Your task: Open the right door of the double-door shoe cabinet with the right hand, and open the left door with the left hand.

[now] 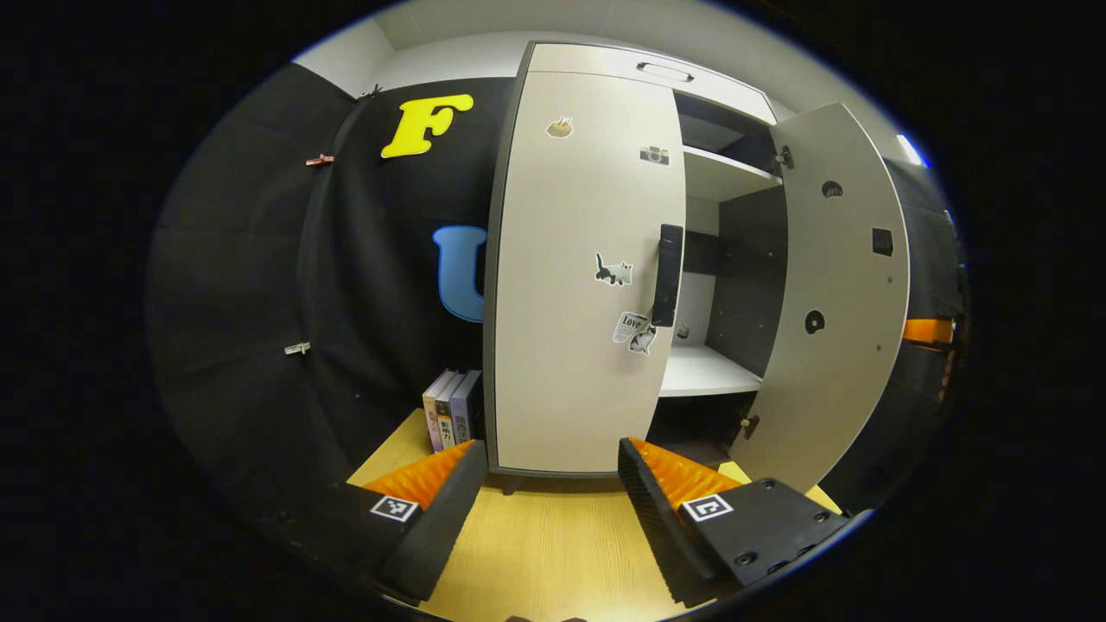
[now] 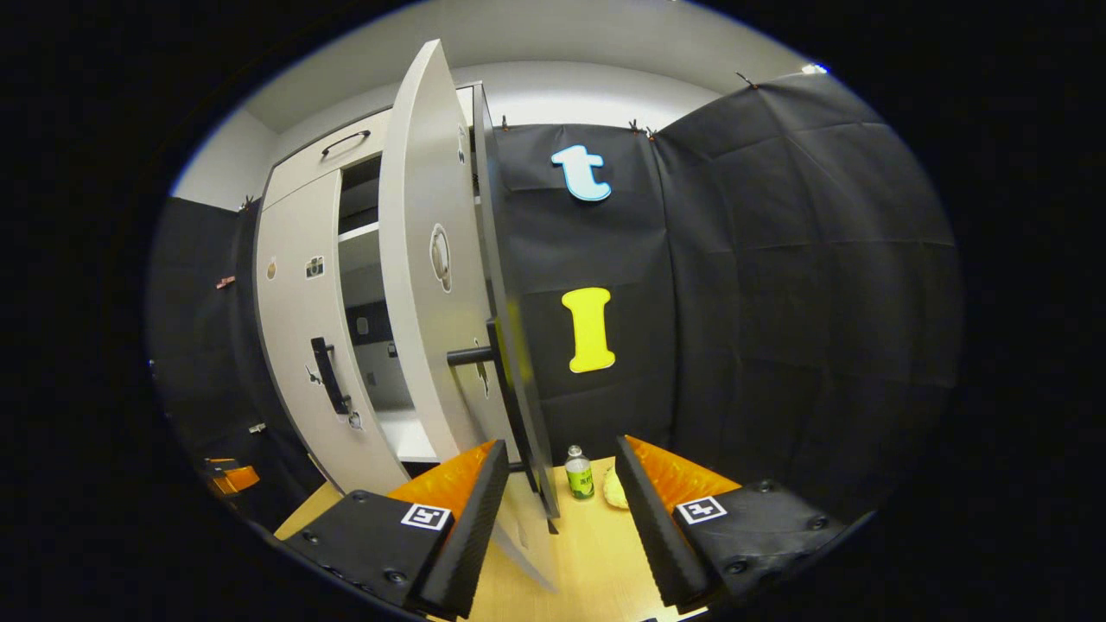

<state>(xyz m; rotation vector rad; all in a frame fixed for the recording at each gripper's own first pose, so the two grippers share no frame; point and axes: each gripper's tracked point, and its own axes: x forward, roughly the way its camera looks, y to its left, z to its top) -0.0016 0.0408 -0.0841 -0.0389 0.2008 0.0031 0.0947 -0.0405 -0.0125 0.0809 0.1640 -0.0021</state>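
Straight ahead in the left gripper view stands the shoe cabinet (image 1: 605, 78), pale fronted with a dark frame, on a light wood-grain floor (image 1: 553, 544). Its left door (image 1: 579, 285) is closed, flat and smooth, dotted with small stickers too small to read properly, and carries a dark vertical bar handle (image 1: 666, 275) at its inner edge. The right door (image 1: 829, 294) is swung wide, showing its bare inner face with round hinge holes. Inside, two white shelves (image 1: 704, 371) are visible; whatever sits at the back is too small to make out. A few upright books (image 1: 451, 408) stand just left of the cabinet, partly hidden by a finger. The left gripper (image 1: 553, 475) has its ridged fingers spread apart, holding nothing, short of the closed door.

Next, the right gripper view sees the open right door (image 2: 423, 285) nearly edge-on, its handle (image 2: 471, 355) jutting out as a dark rod. The closed left door (image 2: 302, 345) lies beyond. A small green-labelled bottle (image 2: 579, 473) stands on the floor by the black cloth wall, with a pale rounded object beside it, half hidden. The right gripper (image 2: 557, 484) is spread open, empty, the door's lower edge lying between its fingers without touching.
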